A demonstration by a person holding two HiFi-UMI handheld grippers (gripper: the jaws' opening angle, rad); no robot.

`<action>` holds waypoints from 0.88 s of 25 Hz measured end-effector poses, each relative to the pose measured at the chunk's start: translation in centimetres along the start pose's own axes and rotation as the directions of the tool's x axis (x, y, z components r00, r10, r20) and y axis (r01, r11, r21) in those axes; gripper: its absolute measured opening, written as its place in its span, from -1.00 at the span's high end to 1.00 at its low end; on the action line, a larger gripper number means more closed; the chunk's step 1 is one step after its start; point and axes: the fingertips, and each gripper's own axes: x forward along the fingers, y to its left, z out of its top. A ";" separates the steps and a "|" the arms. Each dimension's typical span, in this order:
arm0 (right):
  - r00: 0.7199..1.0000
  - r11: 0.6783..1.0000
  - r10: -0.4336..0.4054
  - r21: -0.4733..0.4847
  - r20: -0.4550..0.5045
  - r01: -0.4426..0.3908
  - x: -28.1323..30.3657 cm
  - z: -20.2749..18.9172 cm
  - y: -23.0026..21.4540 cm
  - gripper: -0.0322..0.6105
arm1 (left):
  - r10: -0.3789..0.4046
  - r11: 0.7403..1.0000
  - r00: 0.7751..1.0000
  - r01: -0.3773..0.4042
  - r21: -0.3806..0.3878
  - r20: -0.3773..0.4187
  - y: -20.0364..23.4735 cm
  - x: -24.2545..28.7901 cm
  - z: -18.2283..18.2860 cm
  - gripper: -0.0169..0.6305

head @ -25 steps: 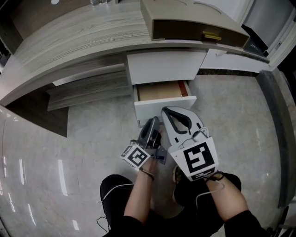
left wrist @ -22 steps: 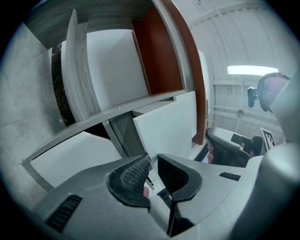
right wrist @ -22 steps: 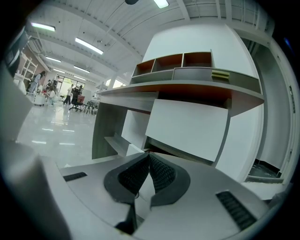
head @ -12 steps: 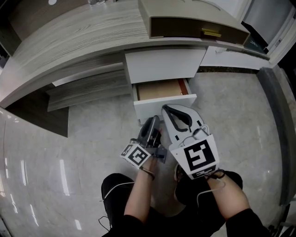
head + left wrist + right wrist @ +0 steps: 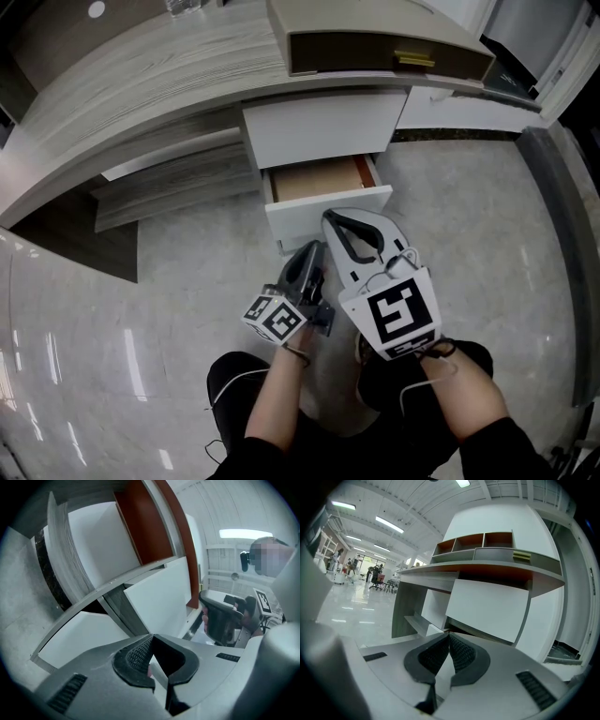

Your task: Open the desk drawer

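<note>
The lower white drawer [image 5: 328, 214] of the desk unit stands partly pulled out, and its wooden inside [image 5: 317, 180] shows. My right gripper [image 5: 331, 221] is shut, with its tips at the top edge of the drawer front; I cannot tell whether they touch it. In the right gripper view the pads [image 5: 459, 653] meet with nothing clamped. My left gripper [image 5: 312, 251] sits just left of it, low in front of the drawer. Its jaws are closing; the tips [image 5: 151, 638] meet and nothing is between them. The left gripper view shows the drawer's white panel [image 5: 161, 599] from below.
The wood-grain desk top [image 5: 141, 84] carries a beige organiser [image 5: 375, 42] holding a yellow item [image 5: 412, 59]. An upper drawer front [image 5: 323, 129] is closed. A low shelf [image 5: 169, 178] sits under the desk at left. Glossy floor [image 5: 141, 309] surrounds my legs.
The left gripper has rolled a little in front of the drawer. The drawer stands as far out as before, and the right gripper has kept still.
</note>
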 end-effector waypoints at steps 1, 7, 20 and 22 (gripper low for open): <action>1.000 1.000 0.002 -0.003 -0.002 -0.002 0.0 0.0 0.0 0.88 | 0.004 1.000 1.000 -0.003 0.017 -0.030 -0.1 -0.1 -0.4 0.93; 0.999 1.000 -0.003 -0.009 -0.034 0.002 0.1 -0.8 -0.2 0.88 | 0.043 0.968 0.964 0.025 0.251 -0.262 -1.2 -0.9 -3.1 0.93; 0.971 0.952 0.071 -0.275 -0.229 -0.134 -0.4 -3.4 -0.3 0.88 | 0.232 0.798 0.935 -0.025 0.602 -0.269 -1.2 -0.4 -2.9 0.94; 0.961 0.943 0.100 -0.284 -0.258 -0.174 -0.4 -3.3 0.1 0.64 | 0.229 0.789 0.934 -0.013 0.614 -0.275 -1.5 -0.5 -3.1 0.93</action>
